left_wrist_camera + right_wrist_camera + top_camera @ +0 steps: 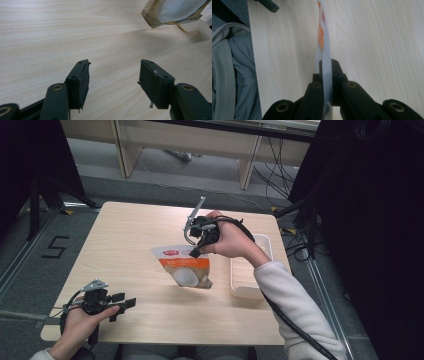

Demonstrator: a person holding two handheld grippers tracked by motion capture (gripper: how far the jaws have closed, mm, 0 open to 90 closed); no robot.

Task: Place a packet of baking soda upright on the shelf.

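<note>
Left tool (120,304): nearest the person, at the near left corner of the table (125,235) in the high view, held low in the left hand (82,322). Its jaws stand apart with nothing between them; in the left gripper view the two black pads (81,83) face each other across bare wood grain.

Left tool aim: it points across the table toward the middle, where the pouch's lower end (172,12) shows at the upper right of its own view.

Pouch (187,267): a flat orange-and-white packet with a red label near its top and a picture of something white on its front. It sits over the middle of the table, raised at its upper edge, with a shadow on the wood below and to its right. Whether its lower edge touches the wood, I cannot tell.

Right tool (196,251): clenched on the upper edge of the pouch. In the right gripper view the jaws are pressed together on the thin sheet (324,65), which runs edge-on straight up from between them, white with orange print.

Right hand (232,240): above the pouch, just past the table's middle, the pale sleeve (295,305) running back to the near right.

Tray (245,280): a shallow, pale, rectangular container on the right side of the table, just beside the pouch and partly under the right forearm.

Beyond the table: grey floor, cables and light wooden furniture legs.
</note>
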